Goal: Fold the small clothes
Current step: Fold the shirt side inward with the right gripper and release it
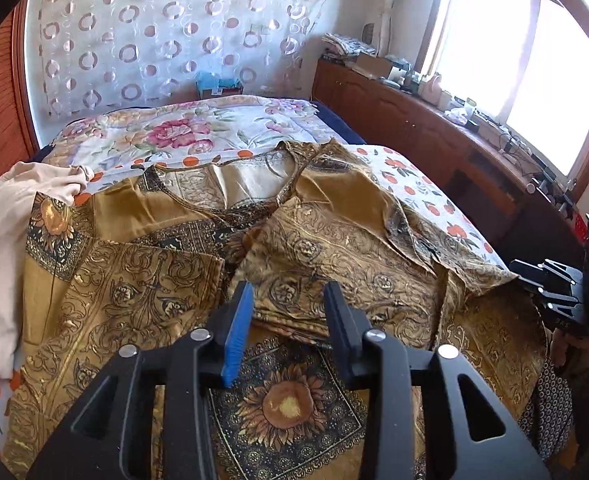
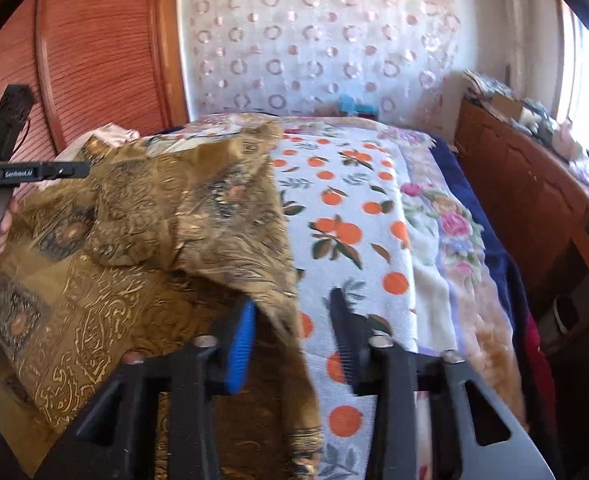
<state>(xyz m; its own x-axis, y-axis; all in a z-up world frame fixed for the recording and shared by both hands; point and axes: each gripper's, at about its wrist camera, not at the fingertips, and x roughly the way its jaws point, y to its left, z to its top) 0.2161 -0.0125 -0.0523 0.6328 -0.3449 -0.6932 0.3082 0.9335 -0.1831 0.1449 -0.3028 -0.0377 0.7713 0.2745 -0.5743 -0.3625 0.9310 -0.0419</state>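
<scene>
Blue ribbed pad on one side, black on the other: my left gripper (image 1: 288, 300) hovers with its jaws spread and nothing between them, just above the mustard-gold printed garment (image 1: 198, 248), over a folded-in flap. My right gripper (image 2: 292, 320) also has its jaws spread; the garment's edge hangs between them, unpinched as far as I can see. The garment lies spread on the orange-print sheet (image 2: 350, 216) covering the bed. A cream cloth (image 1: 10, 240) is bunched at its left side, and a floral blanket (image 1: 182, 128) lies beyond.
</scene>
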